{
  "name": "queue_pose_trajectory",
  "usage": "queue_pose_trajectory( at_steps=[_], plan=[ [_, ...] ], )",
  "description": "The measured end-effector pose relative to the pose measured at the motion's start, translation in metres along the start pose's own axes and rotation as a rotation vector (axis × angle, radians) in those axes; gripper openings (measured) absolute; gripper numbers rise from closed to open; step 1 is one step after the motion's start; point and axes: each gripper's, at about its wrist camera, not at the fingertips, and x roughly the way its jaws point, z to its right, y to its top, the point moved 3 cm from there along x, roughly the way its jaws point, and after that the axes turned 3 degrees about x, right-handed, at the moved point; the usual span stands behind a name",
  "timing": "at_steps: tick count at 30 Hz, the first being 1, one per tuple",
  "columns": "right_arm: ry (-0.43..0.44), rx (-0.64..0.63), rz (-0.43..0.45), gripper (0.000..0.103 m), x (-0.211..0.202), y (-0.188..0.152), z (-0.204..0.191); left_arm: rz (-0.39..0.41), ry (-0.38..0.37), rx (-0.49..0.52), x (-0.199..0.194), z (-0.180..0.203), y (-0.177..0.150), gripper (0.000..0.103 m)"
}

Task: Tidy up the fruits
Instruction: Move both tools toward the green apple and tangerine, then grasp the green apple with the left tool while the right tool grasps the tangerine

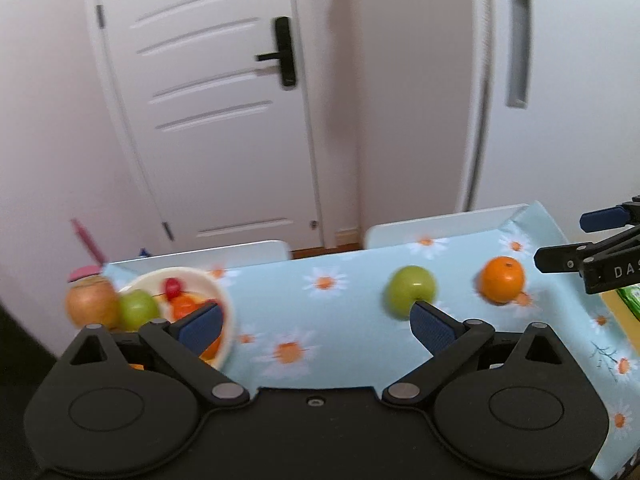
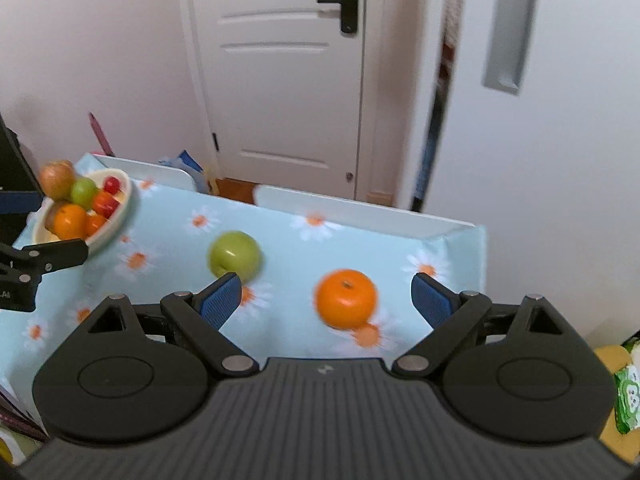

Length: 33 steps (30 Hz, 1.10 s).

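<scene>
Bowl left — apple, orange right

The table is being covered by a light blue cloth printed with daisies, smooth and faintly shiny like coated fabric. A glossy skin is being shown by the green apple, and a slightly dimpled, shiny peel by the orange. The bowl is looking like glazed cream ceramic or plastic; which one cannot be told. The left gripper and the right gripper are being seen as matt black plastic with dull metal pivot pins, and their pads as blue textured rubber. The door is being seen as smooth painted white, with a matt black handle.
</scene>
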Motion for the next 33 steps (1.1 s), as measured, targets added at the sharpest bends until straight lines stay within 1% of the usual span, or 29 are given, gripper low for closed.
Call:
queue_pose_trajectory(
  at_steps=[5,9,12,16,21,24,25,26,29,32,33],
  plan=[
    [0.006,-0.003,-0.02,0.103,0.013,-0.013,0.026,-0.016,-0.038,0.051,0.034,0.035,0.005,0.102],
    [0.026,-0.006,-0.032,0.103,0.031,-0.017,0.035,-0.033,-0.058,0.094,0.063,0.056,0.006,0.101],
    [0.049,-0.015,-0.042,0.103,0.045,-0.021,0.039,-0.048,-0.068,0.121,0.084,0.068,0.007,0.099],
    [0.078,-0.043,-0.056,0.103,0.062,-0.026,0.039,-0.078,-0.078,0.149,0.111,0.081,0.004,0.091],
    [0.098,-0.063,-0.076,0.103,0.079,-0.031,0.036,-0.099,-0.081,0.156,0.136,0.09,0.003,0.08],
    [0.107,-0.071,-0.08,0.103,0.085,-0.031,0.034,-0.116,-0.081,0.156,0.145,0.093,0.002,0.069],
    [0.11,-0.073,-0.081,0.103,0.087,-0.031,0.033,-0.124,-0.078,0.157,0.148,0.094,0.001,0.063],
    [0.112,-0.075,-0.082,0.103,0.089,-0.031,0.032,-0.128,-0.07,0.159,0.15,0.095,0.0,0.059],
    [0.117,-0.076,-0.085,0.103,0.095,-0.03,0.03,-0.124,-0.072,0.156,0.15,0.093,0.0,0.059],
    [0.124,-0.084,-0.096,0.091,0.102,-0.029,0.027,-0.125,-0.079,0.154,0.148,0.091,-0.002,0.058],
    [0.125,-0.086,-0.103,0.089,0.104,-0.029,0.027,-0.125,-0.076,0.16,0.146,0.09,-0.003,0.058]
  ],
)
